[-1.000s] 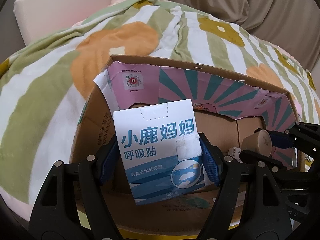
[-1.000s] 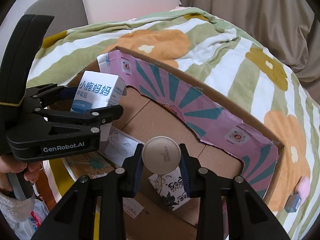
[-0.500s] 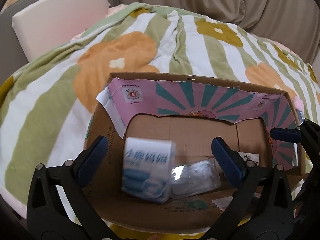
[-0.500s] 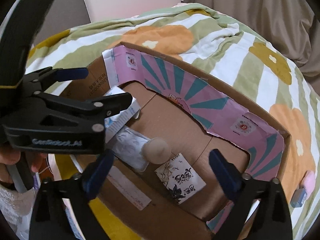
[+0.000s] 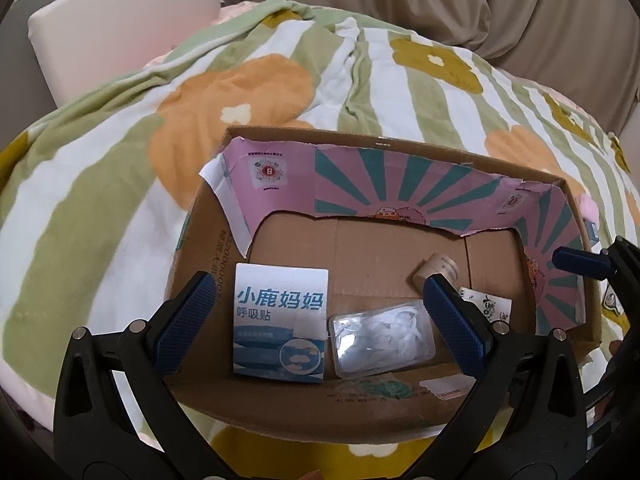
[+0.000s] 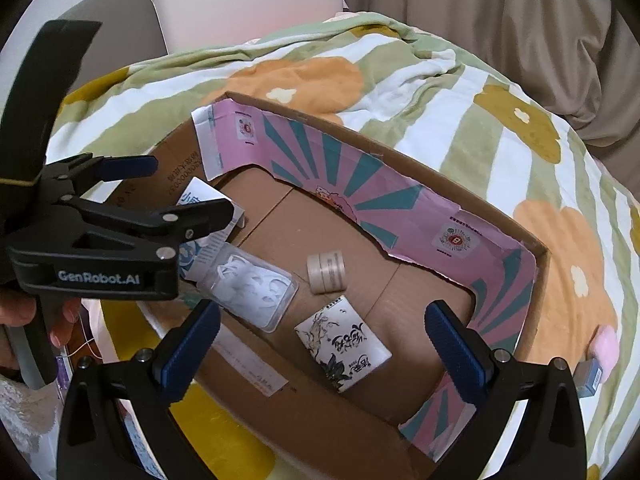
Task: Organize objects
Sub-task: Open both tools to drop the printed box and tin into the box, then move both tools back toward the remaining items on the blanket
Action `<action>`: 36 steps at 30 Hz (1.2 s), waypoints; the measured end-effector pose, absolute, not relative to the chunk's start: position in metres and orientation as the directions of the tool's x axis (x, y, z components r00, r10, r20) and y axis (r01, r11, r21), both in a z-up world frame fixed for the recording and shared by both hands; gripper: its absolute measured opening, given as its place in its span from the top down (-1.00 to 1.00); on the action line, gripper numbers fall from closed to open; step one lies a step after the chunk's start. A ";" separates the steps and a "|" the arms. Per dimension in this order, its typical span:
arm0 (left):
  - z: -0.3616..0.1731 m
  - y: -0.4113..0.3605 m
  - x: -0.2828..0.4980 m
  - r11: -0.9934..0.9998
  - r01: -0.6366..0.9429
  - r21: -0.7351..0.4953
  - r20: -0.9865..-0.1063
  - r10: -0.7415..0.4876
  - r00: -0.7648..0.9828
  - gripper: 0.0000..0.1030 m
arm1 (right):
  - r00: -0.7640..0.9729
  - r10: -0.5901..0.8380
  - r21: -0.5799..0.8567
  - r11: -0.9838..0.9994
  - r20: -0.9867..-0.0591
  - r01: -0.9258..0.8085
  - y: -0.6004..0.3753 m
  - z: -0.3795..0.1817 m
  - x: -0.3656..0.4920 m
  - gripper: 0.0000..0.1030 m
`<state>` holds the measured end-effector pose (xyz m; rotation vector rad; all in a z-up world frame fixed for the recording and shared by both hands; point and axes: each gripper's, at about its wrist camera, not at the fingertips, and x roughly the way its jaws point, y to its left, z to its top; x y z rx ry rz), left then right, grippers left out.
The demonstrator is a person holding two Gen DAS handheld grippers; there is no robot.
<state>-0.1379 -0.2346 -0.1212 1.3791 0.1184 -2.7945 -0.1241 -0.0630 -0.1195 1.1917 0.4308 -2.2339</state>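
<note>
An open cardboard box (image 5: 400, 404) (image 6: 532, 240) with pink and teal inner flaps sits on a flowered blanket. Inside lie a white and blue carton (image 5: 279, 322) (image 6: 196, 196), a clear plastic case (image 5: 382, 338) (image 6: 250, 288), a small beige jar (image 5: 438, 270) (image 6: 326, 272) on its side, and a black-and-white printed packet (image 5: 486, 306) (image 6: 342, 348). My left gripper (image 5: 320, 320) (image 6: 176, 188) is open and empty above the box's left part. My right gripper (image 6: 320, 340) is open and empty above the near right part; one of its fingers (image 5: 580, 262) shows at the left view's right edge.
The green, white and orange flowered blanket (image 5: 100, 184) (image 6: 460, 92) covers the bed around the box. A white headboard or cushion (image 5: 120, 24) (image 6: 248, 4) and beige curtain (image 6: 500, 12) stand behind. A small pink object (image 6: 604, 346) and a small blue box (image 6: 588, 376) lie right of the box.
Both grippers opened: the left let go of the carton and the right let go of the jar. Both dropped into the box and lie still. Both grippers pulled back and up.
</note>
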 end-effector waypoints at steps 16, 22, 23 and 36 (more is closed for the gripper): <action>-0.075 -0.216 -0.115 -0.995 0.060 -0.082 -0.735 0.019 -0.678 -0.99 | -0.550 -0.320 -0.037 -0.840 -0.772 0.542 -0.029 -0.080 -0.106 -0.98; -0.061 -0.193 -0.112 -0.994 0.027 -0.104 -0.734 0.059 -0.677 -0.99 | -0.590 -0.306 -0.062 -0.852 -0.747 0.521 0.009 -0.056 -0.089 -0.98; -0.058 -0.187 -0.111 -0.993 0.013 -0.118 -0.731 0.078 -0.678 -0.99 | -0.597 -0.302 -0.065 -0.856 -0.743 0.513 0.016 -0.053 -0.086 -0.98; -0.031 -0.096 -0.111 -0.981 -0.095 -0.169 -0.676 0.186 -0.713 -0.99 | -0.690 -0.247 -0.053 -0.922 -0.680 0.383 0.135 -0.020 -0.058 -0.98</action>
